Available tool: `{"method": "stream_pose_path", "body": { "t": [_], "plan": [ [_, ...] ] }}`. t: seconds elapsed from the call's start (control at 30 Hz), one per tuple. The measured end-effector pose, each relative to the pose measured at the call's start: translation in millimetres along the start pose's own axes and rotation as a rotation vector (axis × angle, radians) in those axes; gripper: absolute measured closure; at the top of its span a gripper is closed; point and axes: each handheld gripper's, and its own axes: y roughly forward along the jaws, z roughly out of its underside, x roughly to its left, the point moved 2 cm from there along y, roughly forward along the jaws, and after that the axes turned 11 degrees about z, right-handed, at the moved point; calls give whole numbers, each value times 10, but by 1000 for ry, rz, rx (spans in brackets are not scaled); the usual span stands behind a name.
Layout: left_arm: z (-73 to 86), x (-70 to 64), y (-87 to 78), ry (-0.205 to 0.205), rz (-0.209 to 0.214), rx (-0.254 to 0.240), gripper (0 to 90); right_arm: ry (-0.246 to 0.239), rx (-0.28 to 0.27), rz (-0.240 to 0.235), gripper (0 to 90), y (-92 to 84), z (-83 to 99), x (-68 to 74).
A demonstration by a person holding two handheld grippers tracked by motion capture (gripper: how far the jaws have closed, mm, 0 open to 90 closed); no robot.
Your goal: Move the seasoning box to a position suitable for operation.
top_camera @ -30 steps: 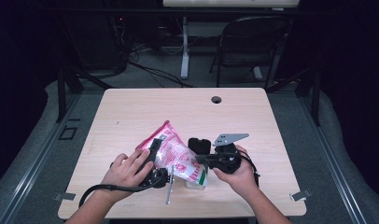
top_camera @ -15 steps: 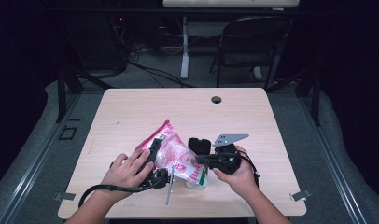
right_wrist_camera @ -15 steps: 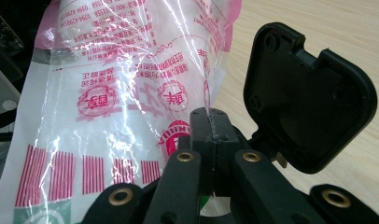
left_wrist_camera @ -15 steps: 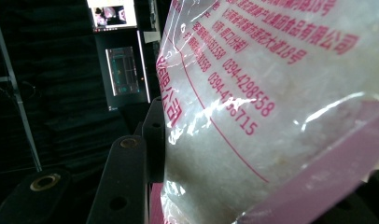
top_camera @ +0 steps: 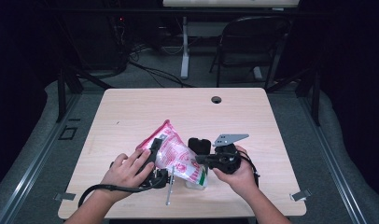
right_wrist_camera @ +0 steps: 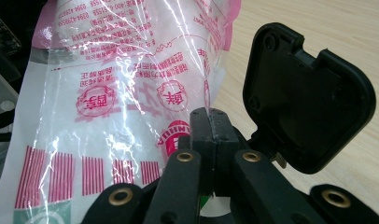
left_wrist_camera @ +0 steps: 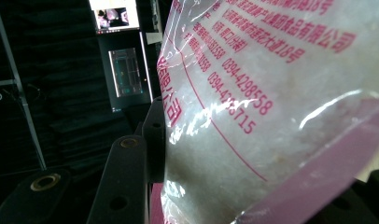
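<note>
The right gripper (right_wrist_camera: 210, 122) has its jaws pressed together on the edge of the bag (right_wrist_camera: 113, 93), pinching the clear film at the bag's right side. The left gripper (top_camera: 155, 156) holds the bag from the left: in the left gripper view one black jaw lies flat against the film, but the other jaw is hidden behind the bag (left_wrist_camera: 281, 107), so its grip cannot be told for sure. The bag (top_camera: 176, 154), pink and white with red print, sits tilted between both hands over the near middle of the table (top_camera: 131, 112). A black lid (right_wrist_camera: 306, 93) stands open just right of the bag. A metal rod (top_camera: 169, 186) lies near the left hand (top_camera: 124, 170).
</note>
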Motion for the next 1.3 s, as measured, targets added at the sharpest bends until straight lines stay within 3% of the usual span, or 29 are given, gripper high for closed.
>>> {"method": "stream_pose_path", "body": {
  "t": [0.67, 1.3],
  "plan": [
    [0, 3, -4, 11, -5, 1, 612, -6, 1, 0, 900, 8, -2, -6],
    [-19, 19, -21, 53, -12, 11, 615, -3, -1, 7, 900, 10, 8, -9]
  ]
}}
